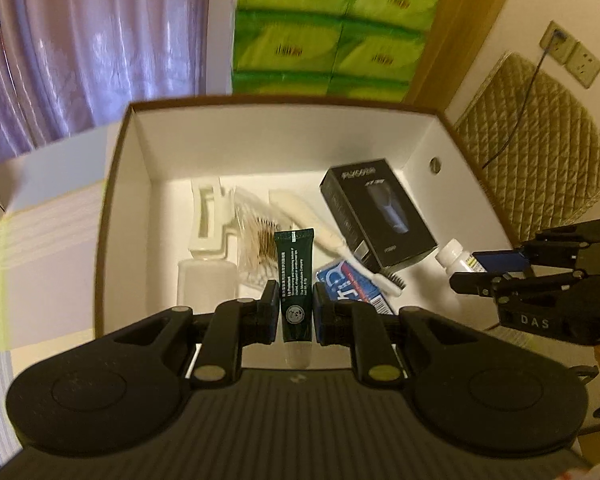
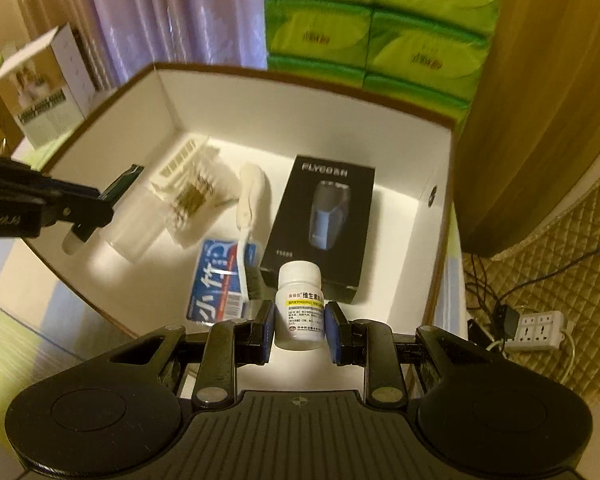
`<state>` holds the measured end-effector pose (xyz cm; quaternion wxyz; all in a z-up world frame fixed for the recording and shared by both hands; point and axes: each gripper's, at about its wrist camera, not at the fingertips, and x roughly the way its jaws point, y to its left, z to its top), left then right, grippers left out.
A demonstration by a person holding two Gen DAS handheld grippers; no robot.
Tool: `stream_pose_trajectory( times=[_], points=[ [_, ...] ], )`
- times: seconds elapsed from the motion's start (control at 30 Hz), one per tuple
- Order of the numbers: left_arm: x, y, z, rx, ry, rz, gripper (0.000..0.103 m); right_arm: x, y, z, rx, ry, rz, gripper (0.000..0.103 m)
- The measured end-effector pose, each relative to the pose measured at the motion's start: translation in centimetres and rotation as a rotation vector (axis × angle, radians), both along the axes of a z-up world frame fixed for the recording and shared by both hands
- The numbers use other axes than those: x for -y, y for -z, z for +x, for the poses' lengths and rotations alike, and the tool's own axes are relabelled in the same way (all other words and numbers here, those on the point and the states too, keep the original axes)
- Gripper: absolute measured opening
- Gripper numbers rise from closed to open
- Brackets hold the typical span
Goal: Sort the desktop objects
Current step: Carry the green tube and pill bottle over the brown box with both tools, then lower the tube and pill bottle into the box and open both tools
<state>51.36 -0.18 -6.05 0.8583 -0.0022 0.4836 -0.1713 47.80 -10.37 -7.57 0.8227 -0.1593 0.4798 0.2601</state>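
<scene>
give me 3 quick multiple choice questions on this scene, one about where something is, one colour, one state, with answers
1. Where does the black shaver box lie?
A. inside the white storage box
B. on the green tissue packs
C. on the floor

2. What colour is the tube held by the left tongs?
A. red
B. dark green
C. yellow

3. What are the right tongs doing?
A. hanging open and empty
B. gripping the toothbrush
C. gripping a white pill bottle

Answers:
1. A, it lies on the floor of the white storage box, beside the toothbrush.
2. B, the tube's body is dark green with white print.
3. C, both pads press the sides of the white pill bottle.
</scene>
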Motion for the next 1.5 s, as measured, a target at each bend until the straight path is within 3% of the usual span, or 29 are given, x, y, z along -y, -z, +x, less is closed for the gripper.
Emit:
stream_pose_trajectory(
  times=[0.6, 0.93, 1.13, 1.33, 1.4, 1.5],
  points=[
    [1.7, 4.5, 2.5, -0.143, 0.001, 0.084, 0.013, 0.0, 1.1, 1.7, -0.079, -0.035, -0.072, 0.024],
    [2.1, 5.3, 2.9, -0.164, -0.005, 0.110, 0.014, -0.1, 1.3, 1.9, -0.089, -0.044, -0.080, 0.024],
    [2.2, 5.0, 2.6, -0.147, 0.011, 0.123, 0.024, -0.1, 1.3, 1.9, -0.090, -0.042, -0.077, 0.024],
    [2.0, 4.7, 2.2, -0.134, 0.014, 0.122, 0.042, -0.1, 1.2, 2.0, -0.081, -0.030, -0.070, 0.024],
    [2.0, 4.4, 2.0, -0.125, 0.018, 0.123, 0.056, -0.1, 1.2, 1.9, -0.079, -0.033, -0.066, 0.026],
    [1.8, 4.0, 1.8, -0.106, 0.017, 0.128, 0.064, -0.1, 0.9, 1.6, -0.061, -0.039, -0.059, 0.055]
  ],
)
